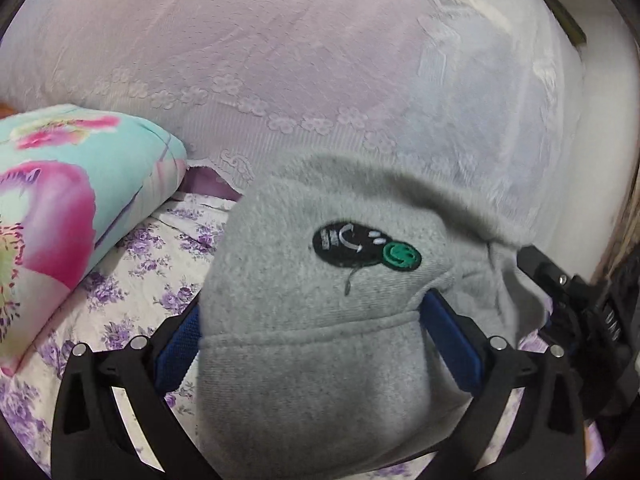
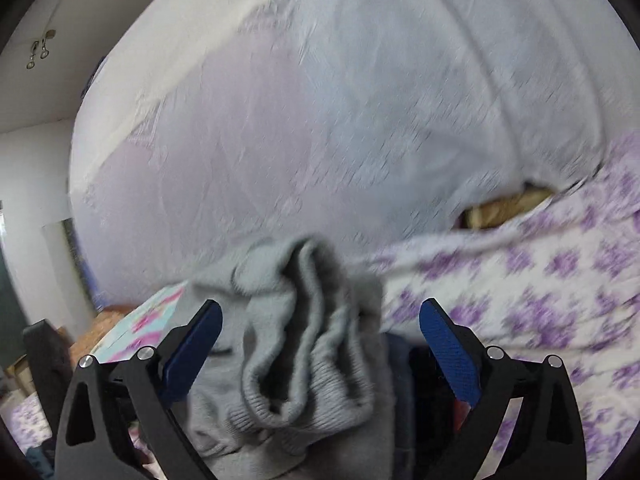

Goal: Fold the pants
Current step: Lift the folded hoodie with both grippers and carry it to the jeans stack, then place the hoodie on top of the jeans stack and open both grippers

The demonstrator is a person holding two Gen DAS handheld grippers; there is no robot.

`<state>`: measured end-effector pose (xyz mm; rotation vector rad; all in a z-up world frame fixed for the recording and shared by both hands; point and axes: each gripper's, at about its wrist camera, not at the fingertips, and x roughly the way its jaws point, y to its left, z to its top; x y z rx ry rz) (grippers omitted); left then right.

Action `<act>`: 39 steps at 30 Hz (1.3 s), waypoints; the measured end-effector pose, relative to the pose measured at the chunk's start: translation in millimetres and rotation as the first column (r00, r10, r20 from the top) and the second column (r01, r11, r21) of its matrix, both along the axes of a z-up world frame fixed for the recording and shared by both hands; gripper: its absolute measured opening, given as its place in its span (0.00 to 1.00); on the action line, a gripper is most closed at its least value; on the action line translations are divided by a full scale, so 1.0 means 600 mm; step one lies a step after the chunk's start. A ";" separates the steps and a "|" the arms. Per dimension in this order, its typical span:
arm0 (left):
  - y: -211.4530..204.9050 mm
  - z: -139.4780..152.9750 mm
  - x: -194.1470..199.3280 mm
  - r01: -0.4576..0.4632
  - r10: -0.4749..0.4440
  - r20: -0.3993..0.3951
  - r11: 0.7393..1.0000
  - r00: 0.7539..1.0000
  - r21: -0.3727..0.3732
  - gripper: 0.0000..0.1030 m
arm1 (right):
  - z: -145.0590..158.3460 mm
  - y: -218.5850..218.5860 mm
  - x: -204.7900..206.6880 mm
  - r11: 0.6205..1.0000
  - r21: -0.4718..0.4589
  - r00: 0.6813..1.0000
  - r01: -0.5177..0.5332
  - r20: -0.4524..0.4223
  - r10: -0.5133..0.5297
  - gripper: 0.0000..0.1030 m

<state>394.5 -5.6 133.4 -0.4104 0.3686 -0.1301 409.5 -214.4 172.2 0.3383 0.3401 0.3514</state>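
The grey fleece pants [image 1: 320, 320] lie bunched on the bed's white sheet printed with purple flowers [image 1: 132, 280], in front of a pale lilac lace net curtain [image 1: 280, 60] that fills the background. In the left wrist view the left tongs [image 1: 316, 316] stand wide open, blue pads [image 1: 452, 344] spread to either side of the cloth; a thick fold of the pants with a hem seam lies between them and hides the left pad's tip, and whether the pads actually touch the fleece I cannot tell. On that fold sits a small embroidered patch – a black oval with a white face and a green smiley [image 1: 364, 246]. To the left, on the bed, rests a folded turquoise quilt with large pink blossoms [image 1: 72, 200]. At the right edge of this view the black body of the other tool [image 1: 576, 312] shows beside the pants.

In the right wrist view, which is blurred, the right tongs [image 2: 320, 336] are likewise wide open. The ribbed grey cuff end of the pants [image 2: 296, 340] lies crumpled between the two blue pads [image 2: 452, 352], clear of the right pad – near the left pad the gap is too hard to judge. The flowered sheet [image 2: 540, 300] spreads to the right, and the quilt [image 2: 148, 320] peeks out at lower left
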 end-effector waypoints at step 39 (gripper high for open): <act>-0.041 -0.019 -0.211 -0.040 0.051 -0.041 0.973 0.998 0.229 0.96 | -0.009 0.023 -0.203 0.972 -0.225 0.988 0.062 -0.122 -0.091 0.97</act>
